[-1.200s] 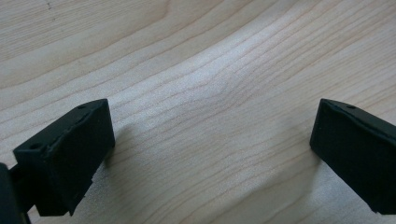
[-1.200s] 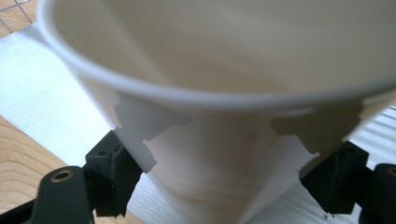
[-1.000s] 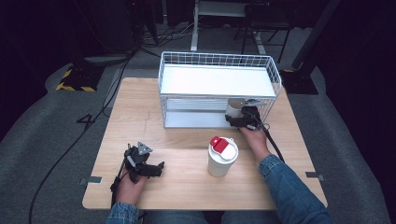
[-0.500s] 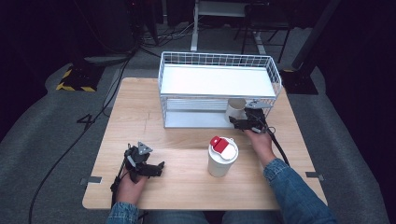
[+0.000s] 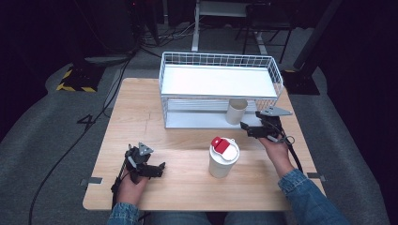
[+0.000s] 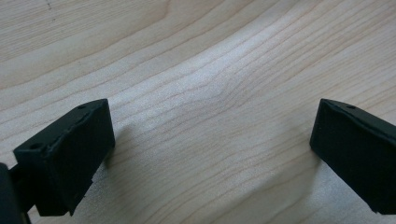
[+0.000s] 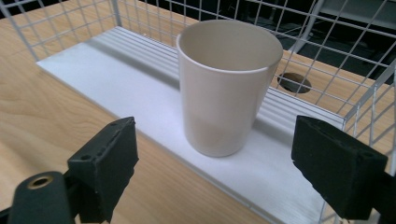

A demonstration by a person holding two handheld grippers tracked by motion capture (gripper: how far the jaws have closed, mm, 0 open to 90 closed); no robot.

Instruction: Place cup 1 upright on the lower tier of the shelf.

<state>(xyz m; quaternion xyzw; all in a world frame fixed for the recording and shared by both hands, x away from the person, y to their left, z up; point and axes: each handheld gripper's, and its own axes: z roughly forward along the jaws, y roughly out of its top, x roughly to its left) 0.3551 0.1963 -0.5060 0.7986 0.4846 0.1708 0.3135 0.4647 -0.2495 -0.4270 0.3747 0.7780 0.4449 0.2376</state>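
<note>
1. A cream cup (image 7: 227, 88) is seen upright on the white lower shelf of a wire rack (image 5: 220, 82), near the shelf's right end.
2. The right gripper (image 7: 215, 175) is held just in front of the cup, its jaws spread and nothing pinched between them.
3. The left gripper (image 6: 210, 154) is rested on the wooden table (image 5: 141, 117), jaws spread wide over bare wood.
4. A white tumbler (image 5: 223, 158) with a red-and-white lid is placed on the table between the grippers.
</note>
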